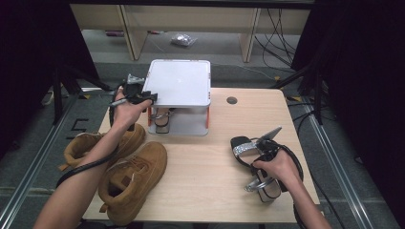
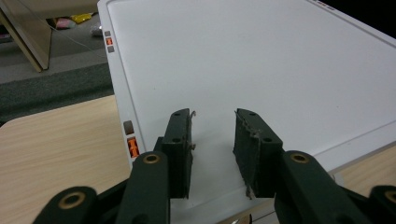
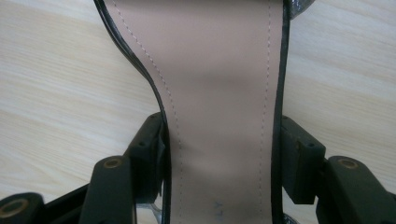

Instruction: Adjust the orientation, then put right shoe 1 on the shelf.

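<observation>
Under rack (image 1: pixel 179 83) top, sandal (image 1: pixel 162 120), alone

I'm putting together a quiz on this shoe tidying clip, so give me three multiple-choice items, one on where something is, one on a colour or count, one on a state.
1. Where do the tan boots lie?
A. On the table's left part, near the person's left forearm
B. On top of the white rack
C. On the floor beyond the table

2. How many tan boots are on the table?
A. One
B. Two
C. Four

3. What is the right gripper doing?
A. Hanging open over bare wood
B. Clamping a boot lace
C. Closed on the heeled sandal

Answers:
1 A: the high view shows both boots on the table's left part, in front of the white shoe rack.
2 B: two boots lie side by side there.
3 C: the right gripper view shows both jaws pressed against the sandal's edges, its beige insole between them.
</observation>
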`<action>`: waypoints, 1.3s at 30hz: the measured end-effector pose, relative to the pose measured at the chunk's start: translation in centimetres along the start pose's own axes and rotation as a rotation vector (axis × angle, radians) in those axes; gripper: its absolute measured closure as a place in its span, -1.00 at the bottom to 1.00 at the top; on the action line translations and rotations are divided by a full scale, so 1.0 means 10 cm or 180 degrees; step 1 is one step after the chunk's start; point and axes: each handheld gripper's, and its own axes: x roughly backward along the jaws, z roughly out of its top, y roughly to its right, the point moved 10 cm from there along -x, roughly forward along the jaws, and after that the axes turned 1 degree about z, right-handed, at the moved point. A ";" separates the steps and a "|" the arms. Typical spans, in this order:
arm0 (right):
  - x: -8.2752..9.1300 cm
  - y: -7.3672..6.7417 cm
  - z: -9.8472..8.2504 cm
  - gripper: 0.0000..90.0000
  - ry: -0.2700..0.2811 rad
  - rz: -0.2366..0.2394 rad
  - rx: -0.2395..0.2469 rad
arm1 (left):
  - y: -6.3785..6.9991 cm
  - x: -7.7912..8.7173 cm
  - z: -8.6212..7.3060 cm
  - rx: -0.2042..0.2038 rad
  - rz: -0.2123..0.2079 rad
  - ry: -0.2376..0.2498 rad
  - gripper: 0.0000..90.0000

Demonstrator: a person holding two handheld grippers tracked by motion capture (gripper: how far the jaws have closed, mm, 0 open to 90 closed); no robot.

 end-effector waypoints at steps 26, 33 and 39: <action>-0.07 -0.96 0.56 -0.03 0.0248 0.0207 0.0367 | 0.00 -0.01 0.01 0.0023 0.0014 0.0019 0.49; -0.10 -1.08 0.68 -0.03 0.0260 0.0171 0.0300 | 0.00 -0.01 0.01 0.0023 0.0014 0.0015 0.49; -0.12 -1.13 0.80 -0.04 0.0330 0.0188 0.0303 | -0.01 0.00 -0.01 -0.0045 0.0024 -0.0056 0.49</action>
